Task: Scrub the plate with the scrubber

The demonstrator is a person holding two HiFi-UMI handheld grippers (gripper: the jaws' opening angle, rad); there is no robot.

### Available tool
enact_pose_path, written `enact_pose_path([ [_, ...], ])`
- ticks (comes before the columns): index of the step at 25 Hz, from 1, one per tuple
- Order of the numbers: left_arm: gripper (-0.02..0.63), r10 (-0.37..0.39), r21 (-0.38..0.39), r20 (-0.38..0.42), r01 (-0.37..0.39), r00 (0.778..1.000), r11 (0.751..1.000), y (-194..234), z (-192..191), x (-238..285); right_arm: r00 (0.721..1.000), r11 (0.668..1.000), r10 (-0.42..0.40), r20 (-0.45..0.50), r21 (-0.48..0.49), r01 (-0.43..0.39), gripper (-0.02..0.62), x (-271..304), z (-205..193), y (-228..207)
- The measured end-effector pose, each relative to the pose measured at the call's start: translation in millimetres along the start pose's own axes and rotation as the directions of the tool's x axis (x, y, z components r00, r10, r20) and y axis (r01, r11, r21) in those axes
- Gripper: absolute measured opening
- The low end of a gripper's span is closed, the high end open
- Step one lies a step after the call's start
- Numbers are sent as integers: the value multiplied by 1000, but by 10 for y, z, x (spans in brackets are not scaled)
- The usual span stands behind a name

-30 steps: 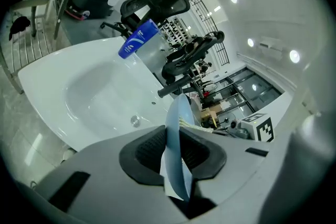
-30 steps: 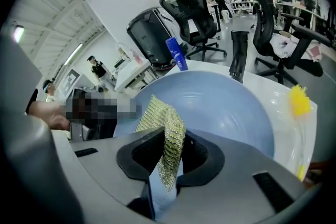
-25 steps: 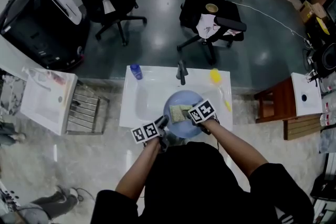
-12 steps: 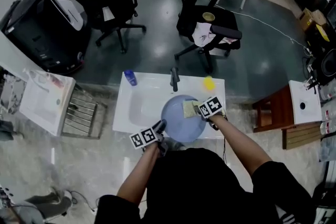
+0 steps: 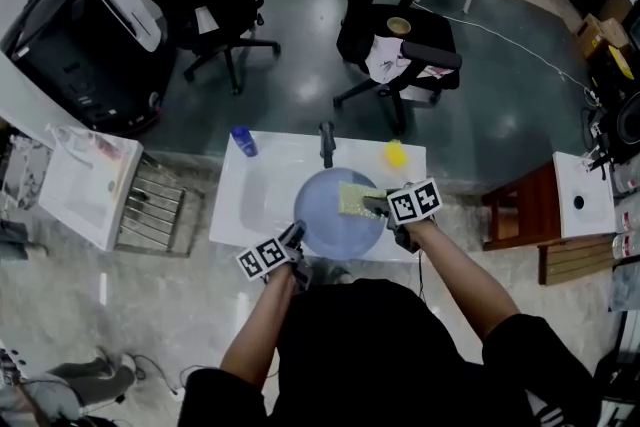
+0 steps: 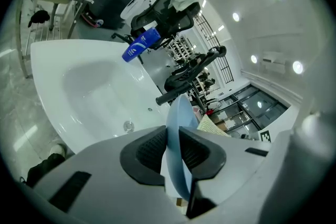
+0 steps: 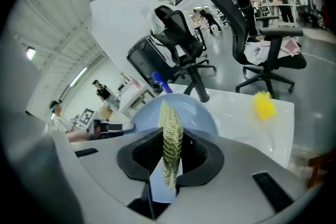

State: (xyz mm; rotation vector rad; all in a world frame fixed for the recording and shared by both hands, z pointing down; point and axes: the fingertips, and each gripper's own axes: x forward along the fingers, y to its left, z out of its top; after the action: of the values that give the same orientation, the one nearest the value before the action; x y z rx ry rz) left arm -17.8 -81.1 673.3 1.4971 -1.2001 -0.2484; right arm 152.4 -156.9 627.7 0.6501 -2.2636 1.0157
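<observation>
A pale blue plate [image 5: 330, 215] is held over the white sink [image 5: 260, 190]. My left gripper [image 5: 292, 237] is shut on the plate's near-left rim; in the left gripper view the plate [image 6: 177, 134] runs edge-on between the pads. My right gripper [image 5: 375, 204] is shut on a yellow-green scrubber [image 5: 354, 198], which lies on the plate's far-right part. In the right gripper view the scrubber [image 7: 171, 141] stands edge-on between the jaws, with the plate [image 7: 181, 113] just behind it.
A dark faucet [image 5: 326, 145] stands at the sink's back edge, a blue bottle [image 5: 242, 141] at its back left corner and a yellow brush [image 5: 396, 154] at the back right. Office chairs [image 5: 400, 45], a wire rack [image 5: 150, 210] and a wooden stool [image 5: 520, 205] surround the sink.
The scrubber and right gripper have slid from the plate's middle to its far-right part. The plate and left gripper have shifted slightly left.
</observation>
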Motion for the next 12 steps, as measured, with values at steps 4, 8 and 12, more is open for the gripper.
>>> enact_pose_path([
  [4, 57, 1, -3, 21, -1, 1000, 1000, -49, 7, 34, 992, 988, 121, -33, -93, -124, 62, 53, -101, 524],
  [8, 58, -3, -22, 37, 4, 999, 1000, -54, -27, 60, 978, 963, 118, -172, -221, -156, 63, 271, -401, 732],
  [12, 60, -8, -19, 22, 8, 1000, 1000, -66, -88, 23, 962, 960, 121, -247, -219, -177, 61, 417, -564, 733],
])
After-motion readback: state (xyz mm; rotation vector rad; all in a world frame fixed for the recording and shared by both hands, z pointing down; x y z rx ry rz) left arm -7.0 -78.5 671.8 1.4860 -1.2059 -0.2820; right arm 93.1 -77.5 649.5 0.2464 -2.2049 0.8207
